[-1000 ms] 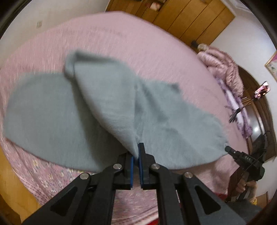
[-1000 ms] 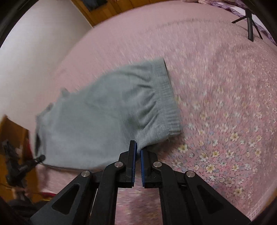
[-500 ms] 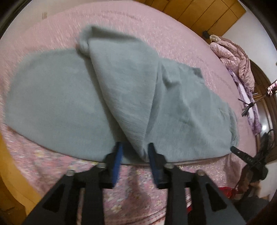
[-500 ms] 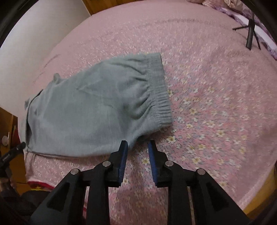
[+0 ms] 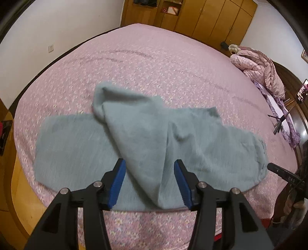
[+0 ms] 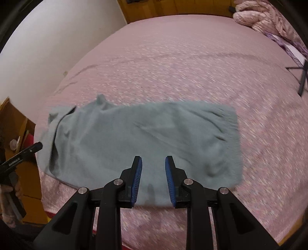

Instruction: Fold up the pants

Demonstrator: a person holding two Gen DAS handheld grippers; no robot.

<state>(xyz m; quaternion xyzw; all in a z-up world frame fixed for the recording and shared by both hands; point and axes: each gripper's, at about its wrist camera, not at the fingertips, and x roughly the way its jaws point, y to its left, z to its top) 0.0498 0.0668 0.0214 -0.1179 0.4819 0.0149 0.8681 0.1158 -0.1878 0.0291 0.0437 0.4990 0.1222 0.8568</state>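
Lying near the front edge of the pink bed [image 5: 154,63], the gray pants [image 5: 146,138] have one leg flopped over crooked, so both wide-open, empty tongs, left gripper [image 5: 150,182] and right gripper [image 6: 153,179], should pinch corners and pull flat.

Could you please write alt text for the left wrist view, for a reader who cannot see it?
Grey pants lie on a pink floral bedspread, one leg folded diagonally across the other. The open left gripper frames the fold; wooden wardrobes stand behind.
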